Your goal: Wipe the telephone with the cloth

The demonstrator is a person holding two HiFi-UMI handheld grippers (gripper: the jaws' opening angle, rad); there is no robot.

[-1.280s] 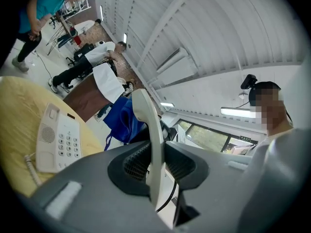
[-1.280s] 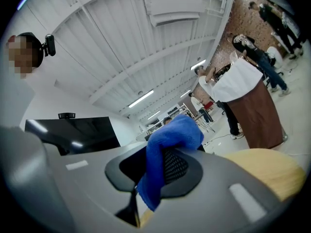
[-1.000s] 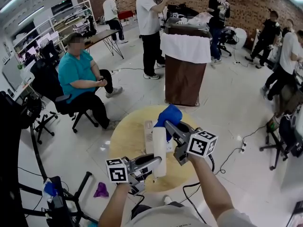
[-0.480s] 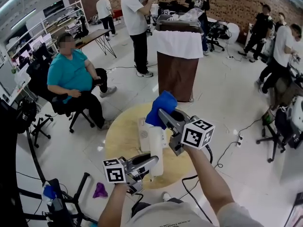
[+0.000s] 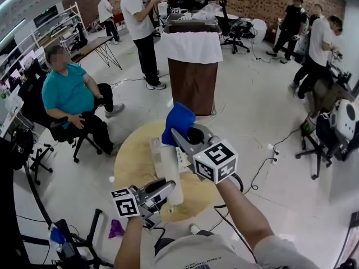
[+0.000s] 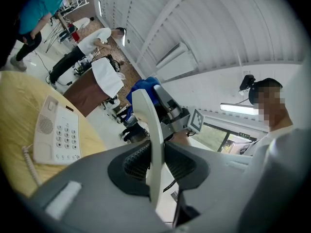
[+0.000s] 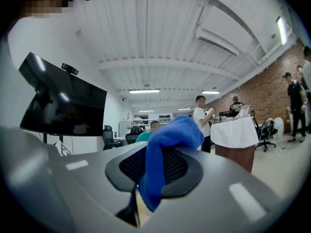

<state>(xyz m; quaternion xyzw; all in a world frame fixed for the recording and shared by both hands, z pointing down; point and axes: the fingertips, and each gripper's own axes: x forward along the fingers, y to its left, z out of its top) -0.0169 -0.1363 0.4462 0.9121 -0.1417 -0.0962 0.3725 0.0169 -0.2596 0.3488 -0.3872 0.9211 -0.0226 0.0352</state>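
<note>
Where the handset (image 6: 149,130) is: off its base, clamped edge-on between the jaws of the left gripper (image 6: 156,165) and held over the round table (image 5: 130,162).
Left gripper state: jaws closed onto the white handset, with both ribbed pads pressed against its sides. The handset runs out past the jaw tips, away from the person.
Right gripper (image 7: 160,168) state: jaws closed onto the blue cloth (image 7: 167,140). A bunched fold stands out beyond the tips and a tail hangs down between the pads.
Right gripper position: in the head view it is higher than the left gripper and beyond it, pointing away from the person. Its marker cube (image 5: 216,161) faces the camera.
Cloth to handset: the cloth sits just beside the far end of the handset. No view shows whether they touch.
Telephone base (image 6: 57,132): lies flat on the yellow table top, keypad up. In the left gripper view it is left of the handset.
Cord (image 6: 28,158): white and coiled, lying on the table at the near edge of the base.
Surroundings: a brown stand (image 5: 193,74) draped in a white sheet is beyond the table. A seated person (image 5: 67,94) in a teal shirt is to the left, and several people stand further back.
</note>
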